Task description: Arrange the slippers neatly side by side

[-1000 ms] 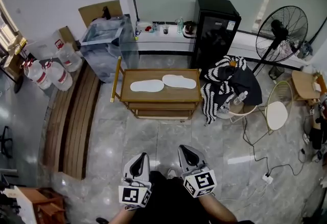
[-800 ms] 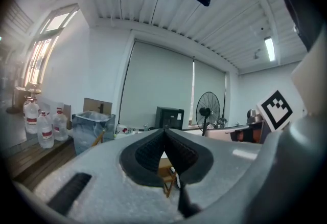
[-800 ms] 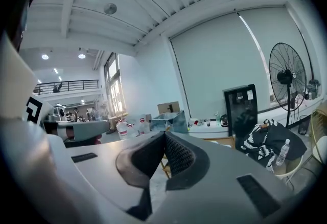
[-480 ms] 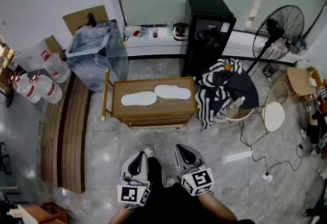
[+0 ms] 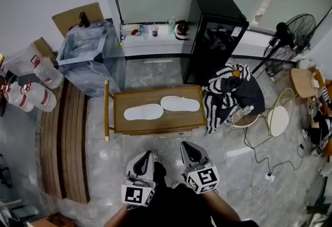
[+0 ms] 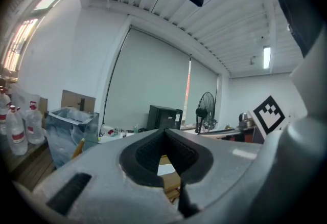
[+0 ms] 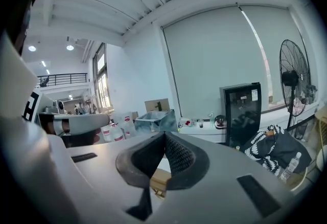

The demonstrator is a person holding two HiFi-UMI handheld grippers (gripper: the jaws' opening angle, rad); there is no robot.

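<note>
Left claw (image 5: 150,154) and right claw (image 5: 185,146) side by side low in the head view, above the grey tiled floor (image 5: 106,161) and well short of the low wooden tabletop (image 5: 123,125). Left claw closed in its own view, dark pads pressed together with nothing between them. Right claw likewise closed and empty, pads meeting at the tip. On the tabletop, two white slippers lying flat and roughly end to end: left slipper (image 5: 143,112) a little nearer the front edge, right slipper (image 5: 180,103) a little farther back, inner ends close together near the middle; touching or not, cannot tell. Not side by side as they lie. Behind the tabletop, a black mini fridge (image 5: 215,39) against the wall. To its right, a black-and-white striped cloth (image 5: 223,97) heaped beside the tabletop, and a standing fan (image 5: 290,31) farther off. To the left, a clear plastic bin (image 5: 85,57), water jugs (image 5: 26,97) with red labels, and a slatted wooden bench (image 5: 62,138) along the floor.
</note>
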